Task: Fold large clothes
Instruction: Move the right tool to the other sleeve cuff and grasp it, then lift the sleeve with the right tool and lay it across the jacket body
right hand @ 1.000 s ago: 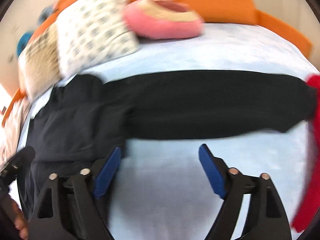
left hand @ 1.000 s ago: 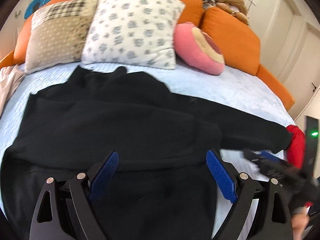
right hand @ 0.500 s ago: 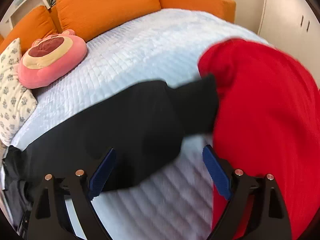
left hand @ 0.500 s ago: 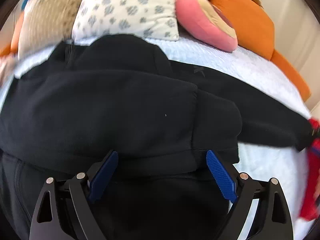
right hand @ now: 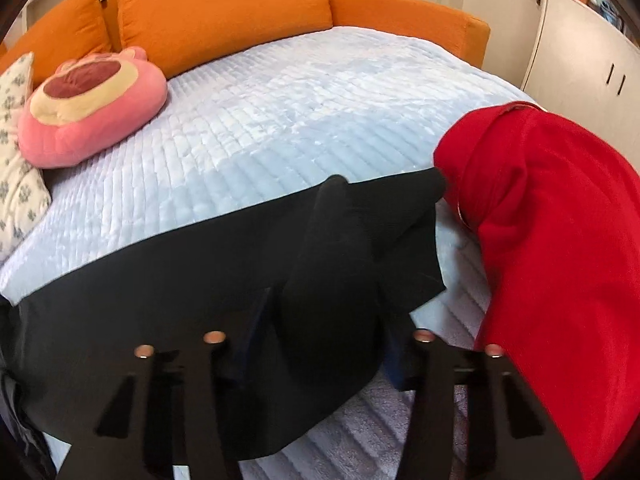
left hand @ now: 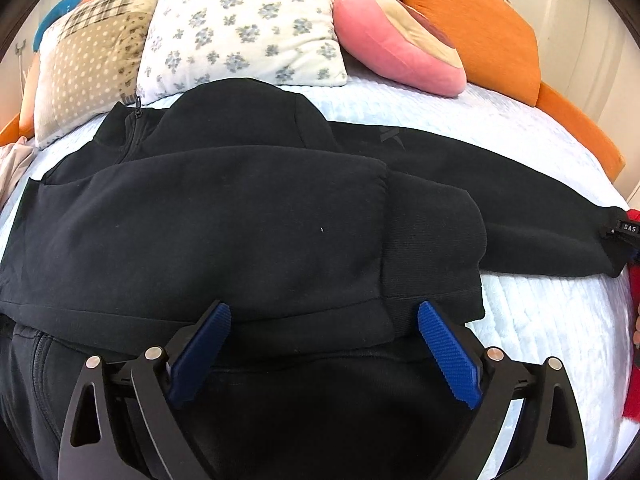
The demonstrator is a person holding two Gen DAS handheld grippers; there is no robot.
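Gripping the far sleeve end, the right gripper [right hand: 320,320] has its jaws closed onto a bunched ridge of black cloth near the cuff, fabric humped up between them and hiding the blue pads. The black hoodie [left hand: 248,224] lies spread across the pale quilted bed cover [right hand: 300,112], one sleeve already laid over the chest, the other sleeve [left hand: 500,200] running out straight toward the red garment [right hand: 560,240] at the bed's edge. The left gripper [left hand: 320,344] hovers over the lower body of the hoodie with its fingers wide apart, holding nothing.

The job in hand, as I read it, is to bring this second sleeve in across the body. Doing it well means lifting the cuff just clear of the quilt, so the red garment touching it is not dragged along, then carrying it in a flat arc to land on the folded sleeve. The left gripper could pin the shoulder so the body does not slide. Thick fleece, so expect it to spring; lay it, don't drop it.
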